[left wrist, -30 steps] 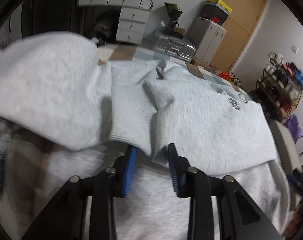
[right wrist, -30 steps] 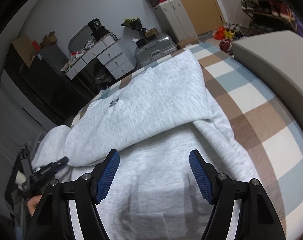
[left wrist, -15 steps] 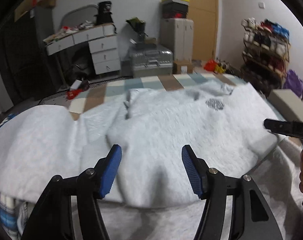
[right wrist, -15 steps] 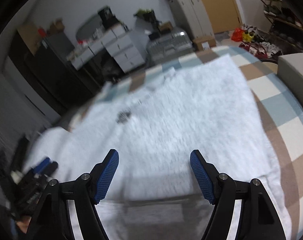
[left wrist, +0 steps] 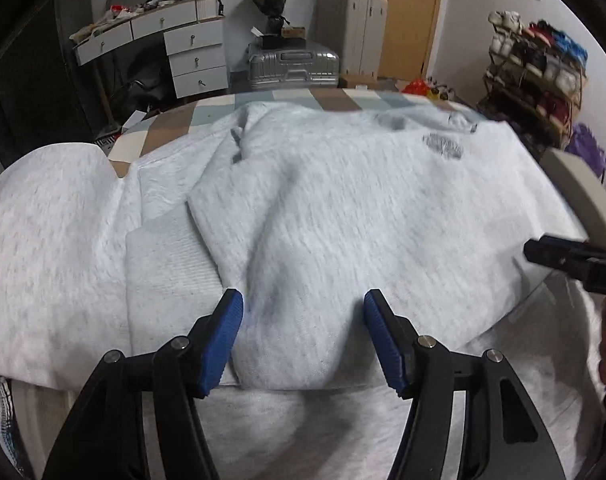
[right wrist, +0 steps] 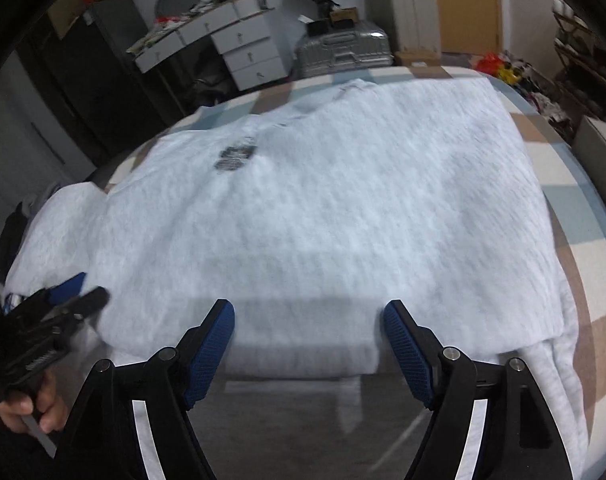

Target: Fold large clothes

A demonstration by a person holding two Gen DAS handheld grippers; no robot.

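Grey sweatshirt (left wrist: 343, 220) – folded – on checked bed (right wrist: 583, 216)

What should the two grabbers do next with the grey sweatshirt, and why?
Probably lower both and pinch the near folded edge. The left gripper and right gripper hang open just above the sweatshirt, holding nothing. Both have just been opening, and the sweatshirt looks only half folded.

Bedcover (right wrist: 575, 184): lying checked in brown, blue and cream
Drawer unit (left wrist: 197, 60): standing white against the far wall
Suitcase (left wrist: 293, 66): lying silver beside the drawer unit
Shoe rack (left wrist: 535, 68): standing full at the right wall
Door (left wrist: 411, 12): standing shut, wooden
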